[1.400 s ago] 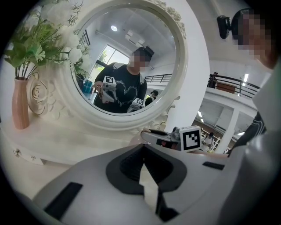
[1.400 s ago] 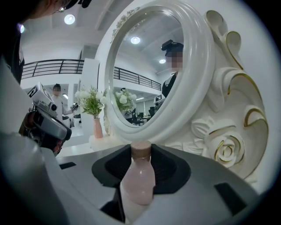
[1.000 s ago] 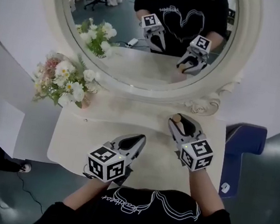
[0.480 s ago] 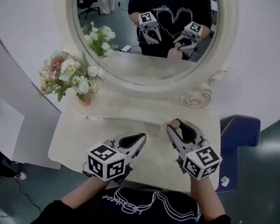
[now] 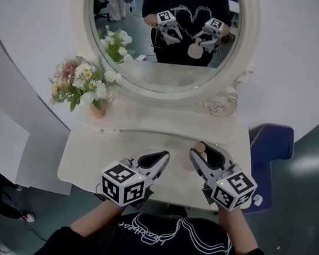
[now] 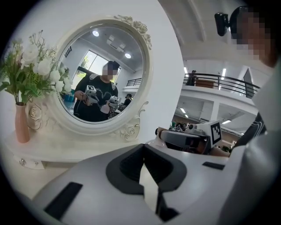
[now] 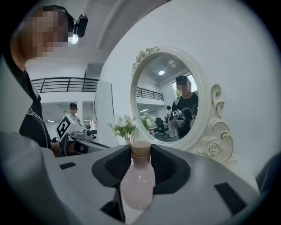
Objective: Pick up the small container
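The small container is a pale pink bottle [image 7: 137, 180] with a brown cap. It stands upright between the dark pads of my right gripper [image 7: 140, 165], which is shut on it. In the head view its cap [image 5: 200, 147] shows at the tip of the right gripper [image 5: 201, 155], held above the right part of the white vanity table [image 5: 83, 160]. My left gripper [image 5: 158, 158] hovers over the table's middle, shut with nothing in it. In the left gripper view its jaws [image 6: 143, 163] meet, and the right gripper [image 6: 189, 138] shows beyond them.
A round white-framed mirror [image 5: 223, 101] stands at the back of the table and reflects the person and both grippers. A pink vase of flowers [image 5: 96, 110] sits at the back left. A blue seat [image 5: 272, 147] is right of the table.
The head camera has tilted, so the table sits lower in view. In the mirror the right gripper and the bottle have risen off the tabletop. The left gripper has hardly moved.
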The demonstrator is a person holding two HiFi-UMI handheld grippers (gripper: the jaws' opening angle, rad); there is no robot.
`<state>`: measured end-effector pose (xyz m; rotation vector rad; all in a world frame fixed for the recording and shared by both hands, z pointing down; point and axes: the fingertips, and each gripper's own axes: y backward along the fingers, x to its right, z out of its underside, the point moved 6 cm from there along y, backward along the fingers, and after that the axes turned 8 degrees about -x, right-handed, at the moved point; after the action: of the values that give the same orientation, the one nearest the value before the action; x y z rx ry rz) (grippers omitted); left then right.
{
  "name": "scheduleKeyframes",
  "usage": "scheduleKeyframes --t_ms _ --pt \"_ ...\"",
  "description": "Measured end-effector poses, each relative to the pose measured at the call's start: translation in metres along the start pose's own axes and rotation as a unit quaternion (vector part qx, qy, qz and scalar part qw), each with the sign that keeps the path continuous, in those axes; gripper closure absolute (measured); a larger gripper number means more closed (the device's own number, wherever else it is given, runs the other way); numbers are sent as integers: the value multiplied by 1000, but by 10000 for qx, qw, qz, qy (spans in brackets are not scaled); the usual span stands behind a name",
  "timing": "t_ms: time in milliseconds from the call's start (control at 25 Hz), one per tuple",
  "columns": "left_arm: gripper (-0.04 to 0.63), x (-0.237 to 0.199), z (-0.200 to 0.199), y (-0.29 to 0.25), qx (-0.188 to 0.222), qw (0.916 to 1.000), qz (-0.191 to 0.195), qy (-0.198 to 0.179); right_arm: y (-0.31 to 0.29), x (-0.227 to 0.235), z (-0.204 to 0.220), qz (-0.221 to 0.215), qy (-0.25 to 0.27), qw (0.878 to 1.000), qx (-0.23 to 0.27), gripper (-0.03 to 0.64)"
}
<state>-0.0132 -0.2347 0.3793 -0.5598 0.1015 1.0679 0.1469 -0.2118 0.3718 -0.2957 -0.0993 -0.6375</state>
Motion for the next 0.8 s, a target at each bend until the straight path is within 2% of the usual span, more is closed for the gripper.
scheduleKeyframes --t_ms 320,800 --pt "592 10 5 6 -14 10000 72 -50 10 -11 9 40 -112 9999 50 474" --pt "592 11 4 1 -19 10000 89 -32 11 -3 15 147 -211 9997 -35 474"
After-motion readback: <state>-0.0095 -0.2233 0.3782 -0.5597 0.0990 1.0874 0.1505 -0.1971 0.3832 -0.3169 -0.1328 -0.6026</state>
